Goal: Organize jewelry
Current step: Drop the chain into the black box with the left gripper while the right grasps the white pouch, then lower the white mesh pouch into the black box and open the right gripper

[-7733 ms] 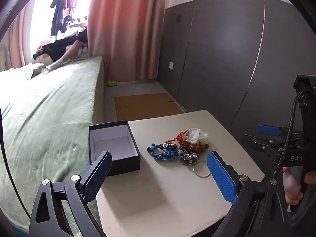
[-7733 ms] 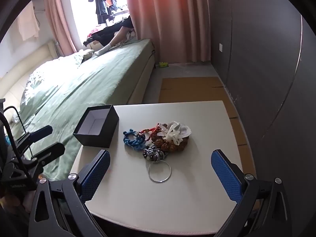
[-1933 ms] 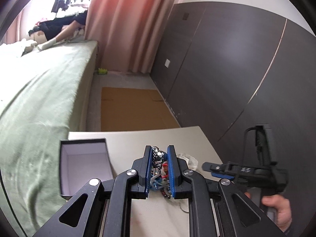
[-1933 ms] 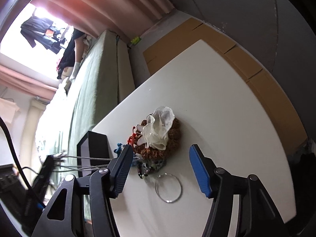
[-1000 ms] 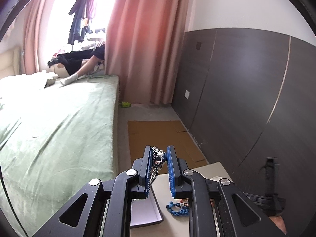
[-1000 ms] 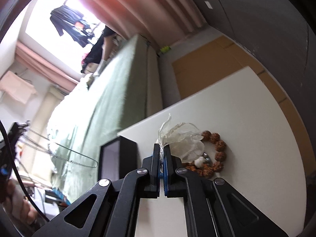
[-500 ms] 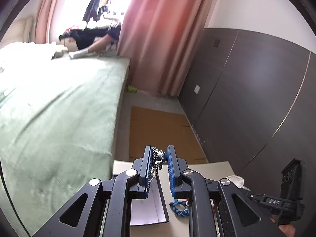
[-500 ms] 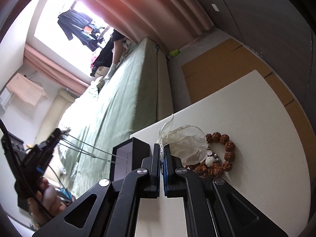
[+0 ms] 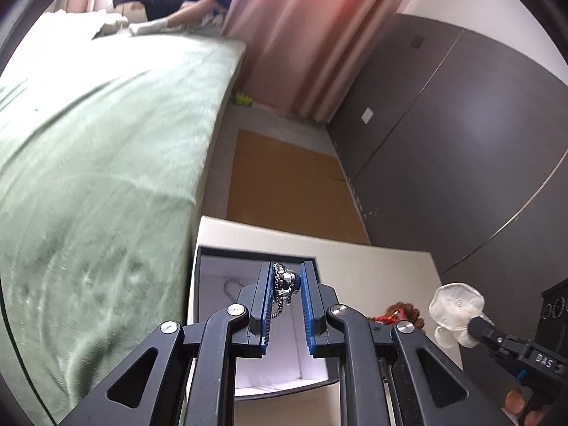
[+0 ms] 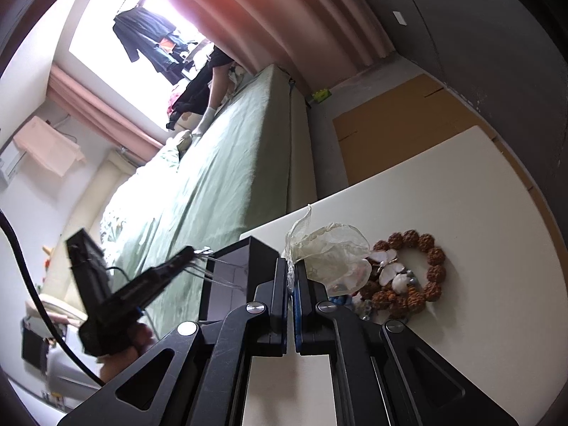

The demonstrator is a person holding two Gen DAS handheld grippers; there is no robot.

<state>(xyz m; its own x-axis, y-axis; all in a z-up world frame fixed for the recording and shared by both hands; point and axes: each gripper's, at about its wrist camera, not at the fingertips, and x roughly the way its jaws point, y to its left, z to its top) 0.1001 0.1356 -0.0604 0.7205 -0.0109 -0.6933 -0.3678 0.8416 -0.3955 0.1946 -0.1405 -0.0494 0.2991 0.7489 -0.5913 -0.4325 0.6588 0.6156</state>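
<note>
My left gripper [image 9: 287,277] is shut on a silver beaded necklace [image 9: 284,280] and holds it over the open black box [image 9: 213,259]; part of its chain [image 9: 229,289] lies on the box's white lining. My right gripper [image 10: 291,269] is shut on a sheer white pouch [image 10: 330,252], lifted above the cream table [image 10: 479,213]. A brown bead bracelet [image 10: 431,266] with white charms lies under the pouch. The pouch also shows in the left wrist view [image 9: 456,307]. The left gripper shows in the right wrist view [image 10: 191,252], chain strands hanging toward the box [image 10: 230,284].
A green bed [image 9: 88,142] runs along the table's left side. Cardboard [image 9: 284,174] lies on the floor beyond the table. A dark panelled wall [image 9: 461,124] stands to the right. Red and blue cord jewelry [image 9: 394,314] lies near the bracelet.
My left gripper has come down over the box with the necklace, and its chain now reaches the box's lining. My right gripper still holds the pouch, slightly higher.
</note>
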